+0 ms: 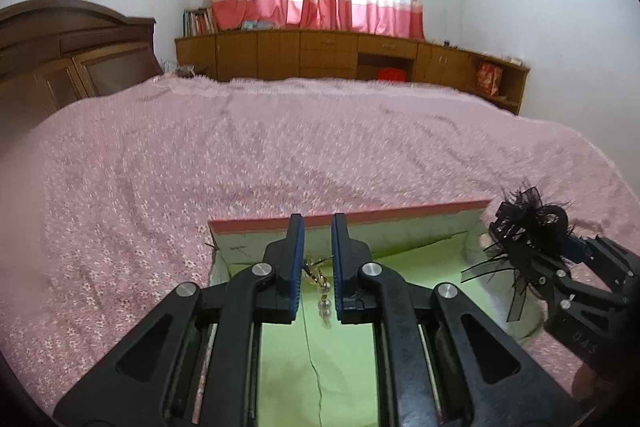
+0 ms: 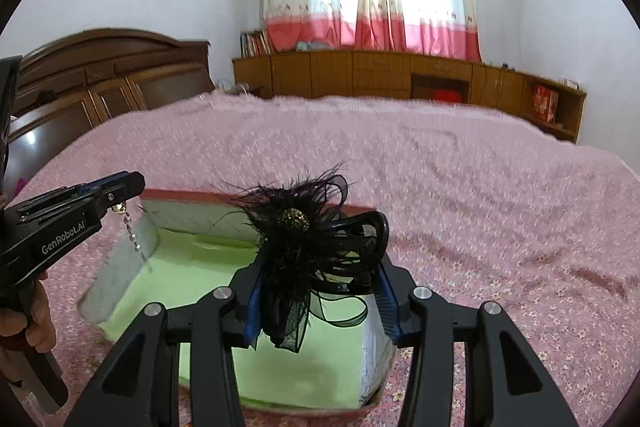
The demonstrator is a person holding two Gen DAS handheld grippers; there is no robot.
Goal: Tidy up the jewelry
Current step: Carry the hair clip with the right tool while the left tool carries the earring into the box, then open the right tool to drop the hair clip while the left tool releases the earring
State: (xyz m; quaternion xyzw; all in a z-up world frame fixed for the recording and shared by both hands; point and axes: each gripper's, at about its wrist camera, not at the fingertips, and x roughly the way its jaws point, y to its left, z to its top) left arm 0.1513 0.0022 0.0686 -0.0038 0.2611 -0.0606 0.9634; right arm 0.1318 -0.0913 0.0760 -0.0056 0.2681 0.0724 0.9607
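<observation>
in the lower middle of the left wrist view the left gripper (image 1: 318, 259) is seen with its fingers (image 1: 295, 259) drawn in close, and a small gold and crystal earring (image 1: 320, 283) is pinched up near the tips, its beaded drop left dangling between them. in the right wrist view the same piece (image 2: 130, 227) hangs at the left edge of the frame, just over the left wall of the box. the right gripper (image 2: 320, 291), bottom centre of its own view, is clamped about halfway on a black feathered hair piece (image 2: 316, 239), so the fingers there are gripping, not empty. feathers and ribbon loops spill out past both pads.

just beyond both tools the open box (image 2: 124, 259) with the green lining sits on the bed (image 1: 280, 147), red rimmed, far wall upright in the middle of the frame. both items look to be held right above it, so the step in hand is judged to be the drop-off.

to do it well, each piece should be lowered near the green floor before anything is released. the earring is best set to the left side and the hair piece to the right, so the chain isn't snagged in the feathers. the drop should be let settle first, since it swings. the feathers could cling to the pads, so a slow release is advised.
</observation>
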